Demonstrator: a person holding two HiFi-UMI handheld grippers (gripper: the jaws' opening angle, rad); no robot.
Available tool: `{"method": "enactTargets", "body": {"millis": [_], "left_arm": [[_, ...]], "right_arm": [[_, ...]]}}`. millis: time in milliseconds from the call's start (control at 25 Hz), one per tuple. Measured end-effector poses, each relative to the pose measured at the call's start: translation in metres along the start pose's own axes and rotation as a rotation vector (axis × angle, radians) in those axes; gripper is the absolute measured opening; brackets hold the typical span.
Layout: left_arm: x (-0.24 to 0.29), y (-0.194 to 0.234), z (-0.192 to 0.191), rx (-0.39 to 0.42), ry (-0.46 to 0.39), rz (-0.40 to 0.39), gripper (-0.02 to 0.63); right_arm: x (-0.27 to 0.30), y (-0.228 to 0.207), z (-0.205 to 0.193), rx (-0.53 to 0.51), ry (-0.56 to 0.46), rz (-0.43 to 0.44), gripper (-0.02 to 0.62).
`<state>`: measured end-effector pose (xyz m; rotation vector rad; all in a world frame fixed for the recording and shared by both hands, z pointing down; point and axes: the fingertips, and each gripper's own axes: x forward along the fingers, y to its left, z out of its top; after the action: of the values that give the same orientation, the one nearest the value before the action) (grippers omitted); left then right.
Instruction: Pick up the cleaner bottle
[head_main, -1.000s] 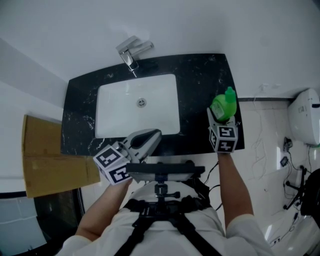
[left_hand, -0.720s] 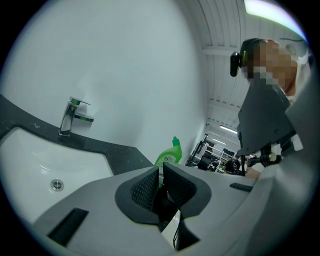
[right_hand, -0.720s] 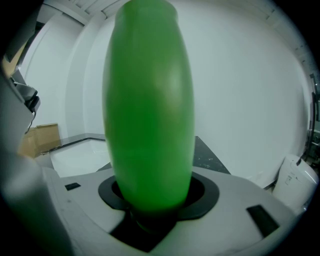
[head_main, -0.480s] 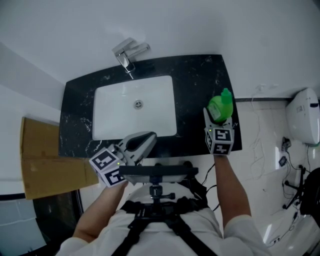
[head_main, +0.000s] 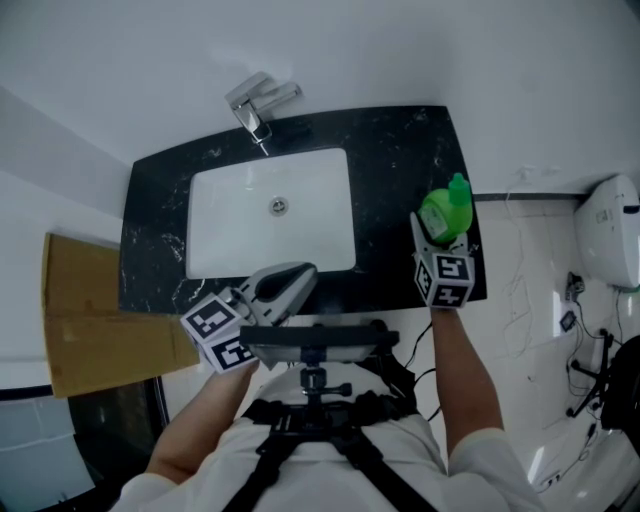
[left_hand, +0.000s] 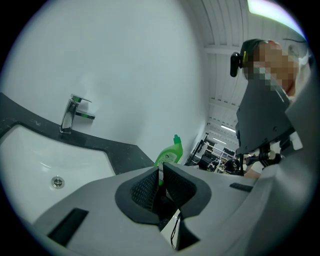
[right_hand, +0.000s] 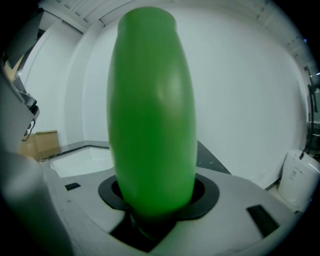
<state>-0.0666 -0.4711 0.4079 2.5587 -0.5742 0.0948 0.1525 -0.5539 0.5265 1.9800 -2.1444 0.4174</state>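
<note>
tongs first: my right gripper (head_main: 438, 240) clamped on green cleaner bottle (head_main: 446, 208); my left gripper (left_hand: 161, 177) jaws pressed together, nothing in them, at front edge of black marble counter (head_main: 400, 160). white sink (head_main: 270, 240) set in counter, chrome faucet (head_main: 258, 105) behind, white wall around. cardboard (head_main: 90, 320) left of counter. bottle at counter's right end, upright, cap up, long axis vertical.

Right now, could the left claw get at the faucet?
Probably yes: the left claw hangs by the counter, and only the open sink lies between it and the faucet.
</note>
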Motion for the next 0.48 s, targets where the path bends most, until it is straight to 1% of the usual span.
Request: {"method": "enactTargets", "body": {"millis": [480], "left_arm": [[0.004,-0.001,-0.0015,-0.003,0.01,-0.011,0.021]], "right_arm": [[-0.0006,0.0003,0.0002,-0.002,0.0,0.0,0.198]]}}
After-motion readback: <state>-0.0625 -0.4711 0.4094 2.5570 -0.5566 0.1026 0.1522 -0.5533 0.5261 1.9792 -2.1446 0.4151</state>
